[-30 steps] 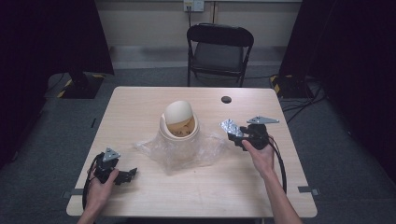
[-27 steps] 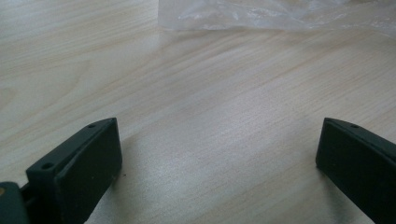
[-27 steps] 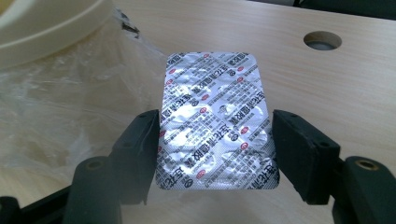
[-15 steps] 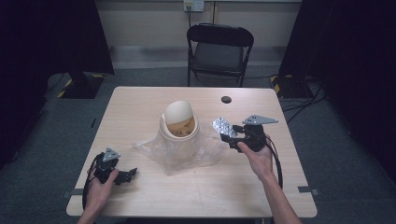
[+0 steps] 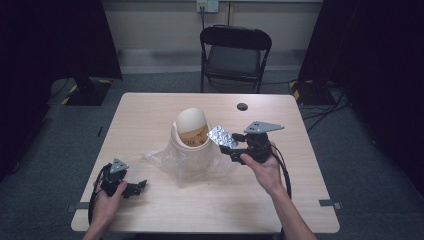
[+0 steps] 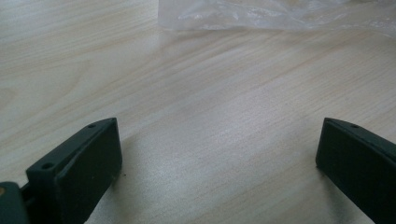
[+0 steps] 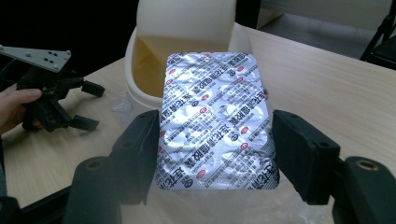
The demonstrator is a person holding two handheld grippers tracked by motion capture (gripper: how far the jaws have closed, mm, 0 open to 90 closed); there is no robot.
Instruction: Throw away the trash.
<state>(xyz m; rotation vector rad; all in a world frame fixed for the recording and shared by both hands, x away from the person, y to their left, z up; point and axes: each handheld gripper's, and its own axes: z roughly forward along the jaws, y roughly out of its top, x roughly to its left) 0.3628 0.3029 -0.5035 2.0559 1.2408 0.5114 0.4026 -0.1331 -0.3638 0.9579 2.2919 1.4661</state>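
Beside bin (image 5: 192, 134) rim: right gripper (image 5: 231, 148) jaws pinching blister pack (image 5: 222, 136) | left gripper (image 5: 140, 186) jaws spread

A silver foil blister pack (image 7: 217, 123) printed with red and dark markings is held raised between the right gripper's (image 5: 234, 145) jaws, just beside a cream swing-lid bin (image 5: 192, 131).

The left gripper (image 6: 219, 158) holds its jaws wide apart over the wooden table (image 6: 210, 93), clear plastic (image 6: 280, 14) beyond.

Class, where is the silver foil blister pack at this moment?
In the high view, the silver foil blister pack sits clamped in the right gripper, right of the cream swing-lid bin.
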